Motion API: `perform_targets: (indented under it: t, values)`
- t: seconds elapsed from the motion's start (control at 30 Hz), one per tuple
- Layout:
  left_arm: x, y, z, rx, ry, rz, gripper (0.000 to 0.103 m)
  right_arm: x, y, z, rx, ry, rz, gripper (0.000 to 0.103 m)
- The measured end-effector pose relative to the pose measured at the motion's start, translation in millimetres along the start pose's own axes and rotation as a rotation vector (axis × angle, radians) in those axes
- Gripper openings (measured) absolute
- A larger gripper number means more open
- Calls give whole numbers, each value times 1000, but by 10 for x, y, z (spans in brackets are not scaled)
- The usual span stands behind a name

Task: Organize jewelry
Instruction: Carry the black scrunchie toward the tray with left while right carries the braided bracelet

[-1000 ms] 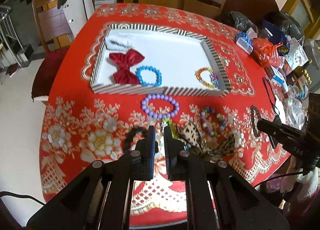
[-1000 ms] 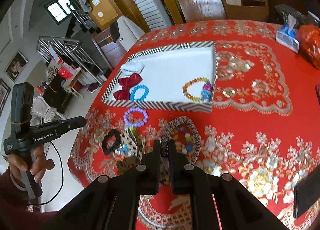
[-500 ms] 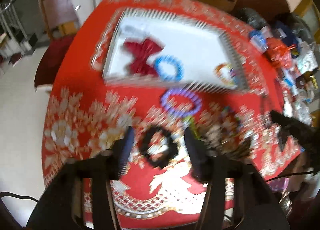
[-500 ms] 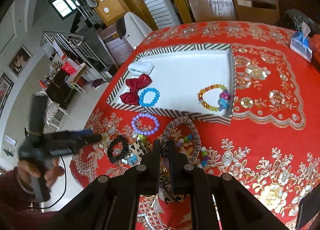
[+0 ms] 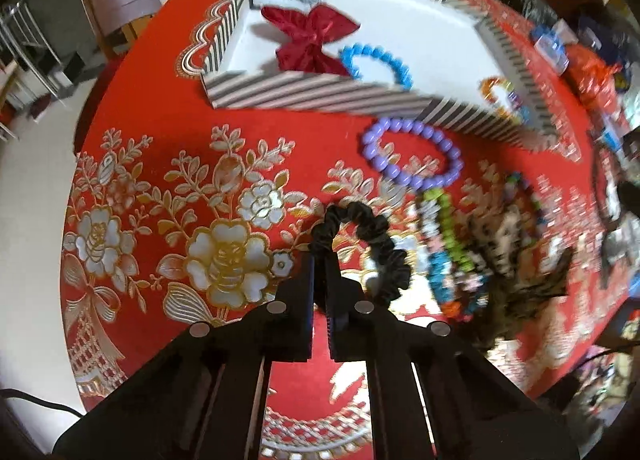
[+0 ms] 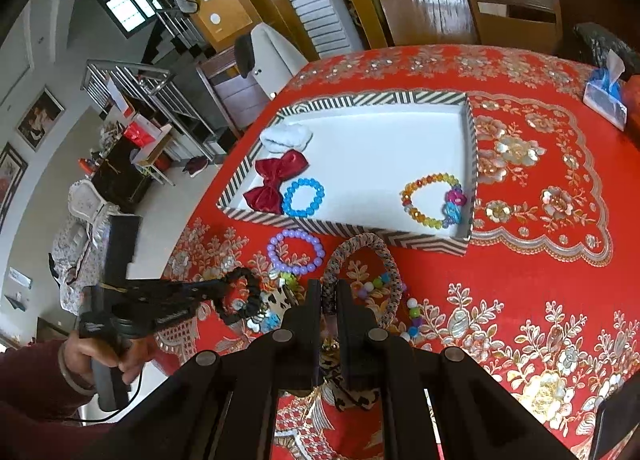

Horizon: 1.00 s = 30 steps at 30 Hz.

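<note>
Left gripper (image 5: 320, 256) is clamped on the black scrunchie (image 5: 362, 248), pinching its near-left edge at about eight o'clock of the loop. Soft, light, squashy fabric, I'd say, so any bite on the gathered band should hold. It lies on the red tablecloth (image 5: 160, 148), at seven o'clock from the purple bead bracelet (image 5: 412, 156). Right gripper (image 6: 329, 296) is pinched on the braided grey band (image 6: 362, 276), below the striped tray (image 6: 348, 226).
</note>
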<state>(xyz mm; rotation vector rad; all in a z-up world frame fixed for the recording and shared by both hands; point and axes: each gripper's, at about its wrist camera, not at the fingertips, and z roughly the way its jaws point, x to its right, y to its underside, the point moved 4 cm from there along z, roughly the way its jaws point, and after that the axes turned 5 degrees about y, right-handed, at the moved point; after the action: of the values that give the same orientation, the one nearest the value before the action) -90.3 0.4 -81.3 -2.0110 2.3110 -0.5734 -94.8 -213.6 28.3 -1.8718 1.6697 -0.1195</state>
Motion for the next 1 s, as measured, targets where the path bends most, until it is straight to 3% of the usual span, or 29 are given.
perform_targets:
  t: [0.3,0.5,0.77,1.0]
  values:
    - [192,-417,-624,121,105,25,3,-55,-259,56,39,0,-14,7]
    - [458,-763,-767,173,135,78,3,-27,-469,209,47,4,-8,7]
    - [710,-1244,-525,173,133,108,3,60,-760,583,3,3,6,7]
    - [664,-1762,-73,117,126,72,3,127,-838,1133,-107,22,2,7]
